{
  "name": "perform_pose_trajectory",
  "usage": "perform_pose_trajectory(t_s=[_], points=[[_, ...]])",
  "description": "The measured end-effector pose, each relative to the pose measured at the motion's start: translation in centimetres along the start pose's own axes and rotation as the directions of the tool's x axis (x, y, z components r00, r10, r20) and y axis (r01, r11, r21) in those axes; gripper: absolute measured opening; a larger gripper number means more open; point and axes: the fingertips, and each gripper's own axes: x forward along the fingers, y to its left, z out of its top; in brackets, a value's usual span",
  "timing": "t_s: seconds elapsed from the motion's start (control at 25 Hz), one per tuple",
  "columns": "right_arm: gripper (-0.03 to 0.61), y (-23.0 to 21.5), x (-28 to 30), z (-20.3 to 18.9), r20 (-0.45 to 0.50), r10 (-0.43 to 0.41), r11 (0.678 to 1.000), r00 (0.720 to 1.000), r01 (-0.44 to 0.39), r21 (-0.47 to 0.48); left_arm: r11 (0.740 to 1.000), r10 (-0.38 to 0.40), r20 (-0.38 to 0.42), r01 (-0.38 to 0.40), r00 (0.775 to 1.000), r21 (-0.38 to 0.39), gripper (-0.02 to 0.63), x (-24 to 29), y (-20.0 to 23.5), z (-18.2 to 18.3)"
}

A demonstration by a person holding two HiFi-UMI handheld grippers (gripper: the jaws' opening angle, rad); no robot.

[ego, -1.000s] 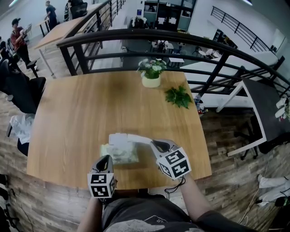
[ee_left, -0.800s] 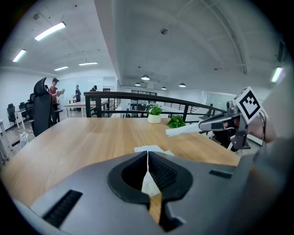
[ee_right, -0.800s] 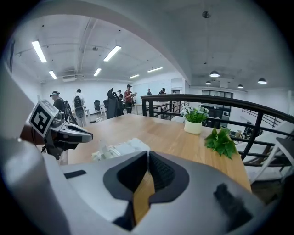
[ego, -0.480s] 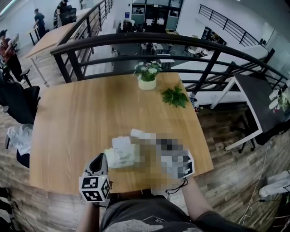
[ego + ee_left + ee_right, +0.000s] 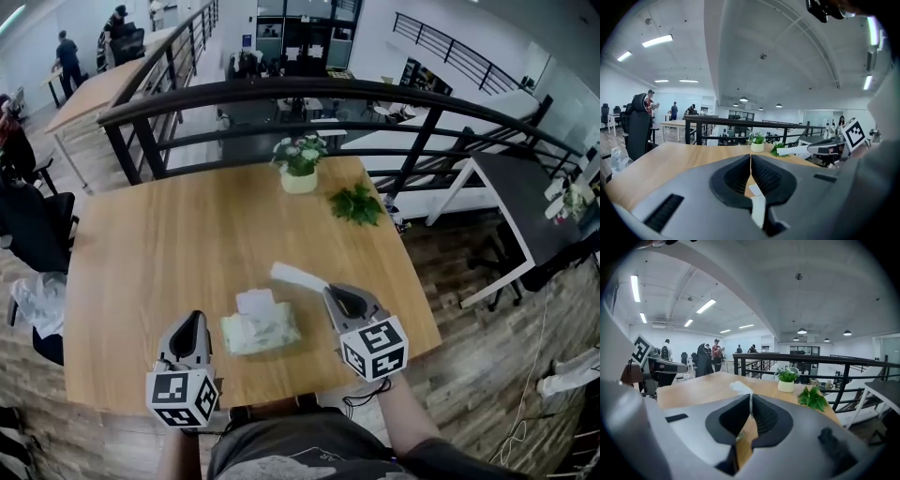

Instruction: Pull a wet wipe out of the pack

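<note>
- My right tongs [image 5: 331, 293] are clamped shut on one end of the wipe [image 5: 298, 277]. The rest of the sheet sticks out past the tips as a white strip, in the air above the table [image 5: 159, 244].
- A second ago that strip still ran back to the pack [image 5: 262, 333]. Now there is bare wood between the two, so the sheet has come clear of the opening.
- My left tongs [image 5: 192, 323] are closed tip to tip. In their own view the pads meet with nothing pinched between them.
- They were right beside the pack's near left corner a second ago. Now they have lifted off and drawn back to the left, apart from the pack.
- The pack lies flat on the table between my two tongs, near the front edge, in much the same spot as before.
- A fresh white tab [image 5: 254, 300] stands up from the top of the pack. I take it for the next sheet, dragged partway out by the one I pulled.
- By my reckoning the pull itself is done: one wipe is out and free.
- What is left, if anything, is to set the wipe down. I would keep its loose end away from the raised tab so the two don't cling together.
</note>
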Motion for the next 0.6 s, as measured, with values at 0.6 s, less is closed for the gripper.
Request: perform_pose_trajectory(t_s=[0.6], points=[[0.031, 3.0, -1.7, 1.3, 0.04, -0.059, 0.998, 0.997, 0.06, -0.015, 0.996, -0.088, -0.001, 0.088, 0.996, -0.008, 0.016, -0.7, 1.1, -0.3]])
